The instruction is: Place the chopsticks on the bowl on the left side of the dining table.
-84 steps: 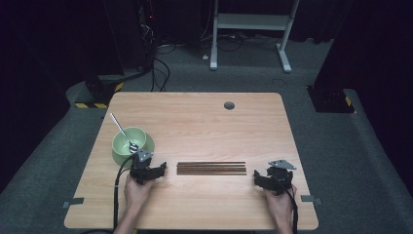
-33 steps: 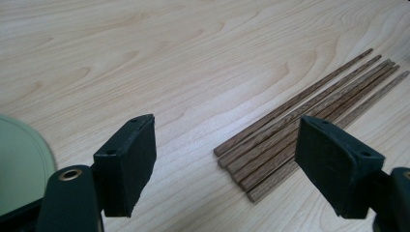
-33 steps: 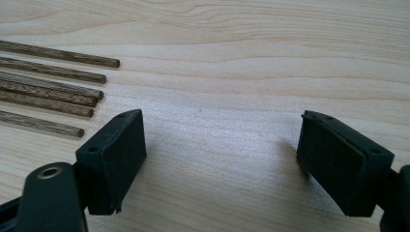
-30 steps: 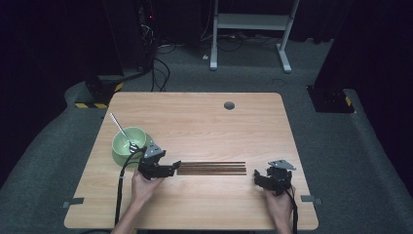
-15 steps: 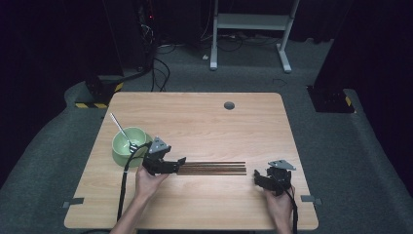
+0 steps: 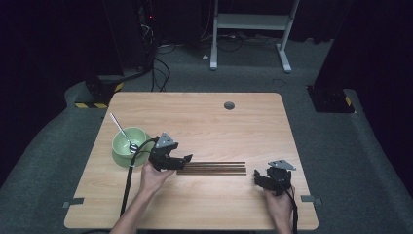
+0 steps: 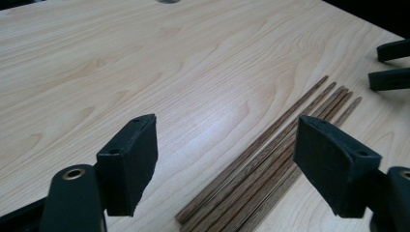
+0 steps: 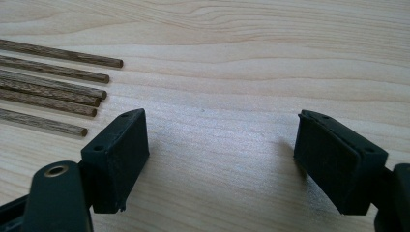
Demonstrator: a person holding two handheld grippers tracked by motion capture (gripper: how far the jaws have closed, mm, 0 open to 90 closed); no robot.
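Several dark wooden chopsticks (image 6: 212, 167) lie side by side across the front middle of the wooden table (image 6: 204, 117). My left gripper (image 6: 184, 159) hovers open at their left ends. In the left gripper view, the chopsticks (image 7: 270, 159) run between the spread jaws of that gripper (image 7: 229, 128), slightly to the right. My right gripper (image 6: 257, 179) rests open on the table just past their right ends. In the right gripper view, the chopstick tips (image 8: 72, 94) lie to the left, outside the wide-open right gripper (image 8: 220, 128), and bare wood lies between its jaws.
A green bowl (image 6: 122, 148) with a metal spoon (image 6: 122, 130) in it stands at the table's left, just behind my left hand. A round cable port (image 6: 229, 105) sits near the far edge. The right gripper's jaws (image 7: 391, 65) show far off in the left gripper view.
My left gripper has moved right from beside the bowl to the left ends of the chopsticks. The right gripper has stayed put.
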